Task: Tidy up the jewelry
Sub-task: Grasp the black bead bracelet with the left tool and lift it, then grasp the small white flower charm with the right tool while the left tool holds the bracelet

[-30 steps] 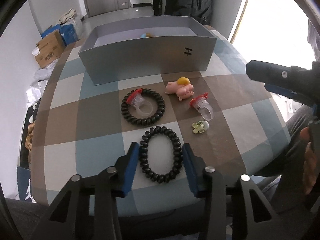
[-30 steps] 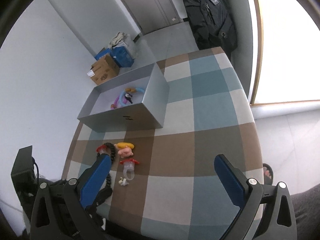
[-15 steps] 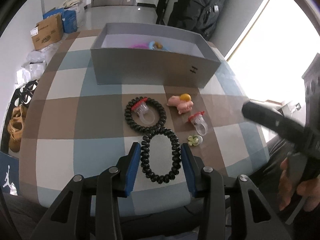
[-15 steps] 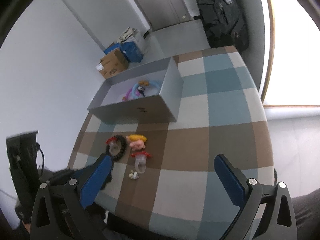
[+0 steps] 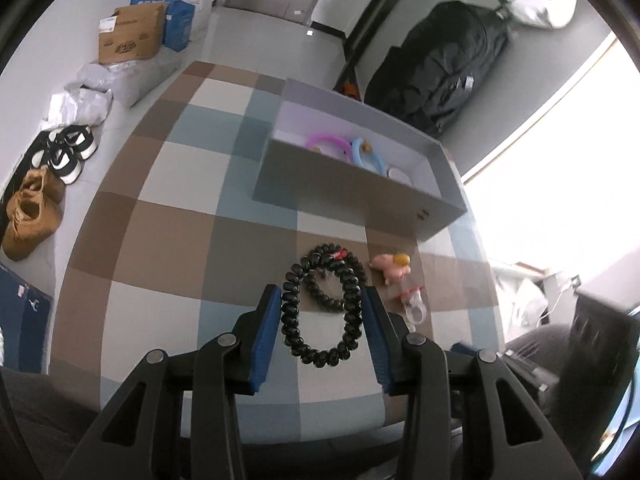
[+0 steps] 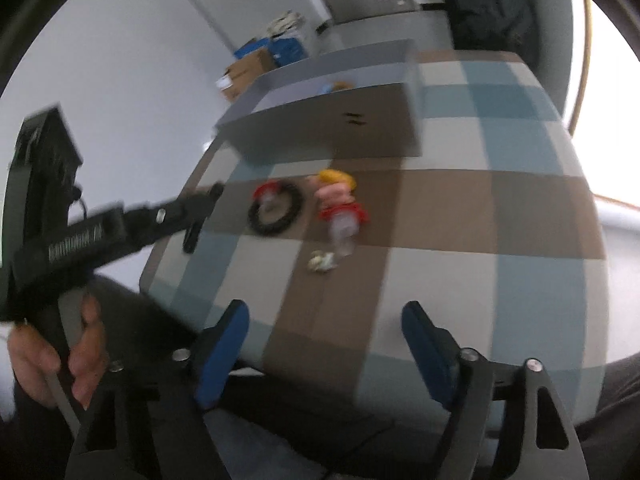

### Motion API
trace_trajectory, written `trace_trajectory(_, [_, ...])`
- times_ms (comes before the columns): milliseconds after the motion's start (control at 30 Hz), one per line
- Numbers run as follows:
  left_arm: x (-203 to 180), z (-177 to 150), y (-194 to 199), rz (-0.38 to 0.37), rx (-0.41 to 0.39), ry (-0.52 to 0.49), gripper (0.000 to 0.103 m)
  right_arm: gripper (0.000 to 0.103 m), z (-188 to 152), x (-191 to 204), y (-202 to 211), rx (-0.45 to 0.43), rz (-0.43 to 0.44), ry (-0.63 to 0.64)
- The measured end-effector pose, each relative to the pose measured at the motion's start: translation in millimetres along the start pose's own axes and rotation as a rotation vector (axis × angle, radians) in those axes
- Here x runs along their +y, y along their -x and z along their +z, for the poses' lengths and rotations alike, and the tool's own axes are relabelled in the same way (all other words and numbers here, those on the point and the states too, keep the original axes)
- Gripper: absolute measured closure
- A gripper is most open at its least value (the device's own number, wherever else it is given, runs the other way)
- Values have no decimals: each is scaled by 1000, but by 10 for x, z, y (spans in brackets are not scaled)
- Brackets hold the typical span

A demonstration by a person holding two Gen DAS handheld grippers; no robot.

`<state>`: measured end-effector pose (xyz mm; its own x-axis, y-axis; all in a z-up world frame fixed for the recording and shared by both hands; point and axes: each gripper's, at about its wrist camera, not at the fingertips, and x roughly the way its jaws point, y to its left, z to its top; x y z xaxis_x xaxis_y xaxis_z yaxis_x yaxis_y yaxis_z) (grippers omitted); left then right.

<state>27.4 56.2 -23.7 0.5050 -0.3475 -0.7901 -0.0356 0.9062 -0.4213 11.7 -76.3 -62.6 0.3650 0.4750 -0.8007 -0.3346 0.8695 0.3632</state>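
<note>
My left gripper [image 5: 321, 294] is shut on a black coil bracelet [image 5: 292, 320], which stretches as an oval between the blue pads, lifted off the checked tablecloth [image 5: 168, 232]. A second black bracelet [image 5: 356, 276] lies on the cloth behind it, also visible in the right wrist view [image 6: 276, 208] with a red-capped piece inside it. My right gripper [image 6: 324, 336] hovers over the near table edge, its jaws closing with nothing between them. The grey box [image 5: 360, 188] at the far side holds a pink ring [image 5: 324, 142] and a blue ring [image 5: 368, 156].
A pink pig toy [image 6: 334, 188], a red-capped clear piece [image 6: 344, 220] and a small pale flower charm [image 6: 322, 262] lie between the box and my right gripper. A hand [image 6: 80, 344] holds the left gripper's handle at the left. Shoes [image 5: 36, 208] and cardboard boxes [image 5: 132, 34] sit on the floor.
The left gripper has lifted the coil bracelet off the cloth and rolled. The right gripper's jaws have narrowed, and it has swung closer over the trinkets.
</note>
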Motion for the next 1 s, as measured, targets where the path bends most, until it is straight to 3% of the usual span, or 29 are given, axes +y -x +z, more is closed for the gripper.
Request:
trace_trajectory(133, [25, -7, 22, -29, -9, 22, 68, 37, 12, 133, -21, -27, 3, 55])
trace_trajectory(200, [32, 1, 47, -37, -16, 23, 68, 48, 11, 150, -55, -24, -10, 53])
trace_trajectory(400, [76, 6, 65, -55, -14, 28, 68, 59, 29, 170, -133, -19, -41, 59])
trace_trajectory(867, [78, 25, 82, -77, -8, 4, 68, 69, 114, 317, -292, -58, -160, 142])
trace_trajectory(1000, [73, 28, 80, -73, -10, -3, 68, 79, 112, 399, -343, -65, -221, 200])
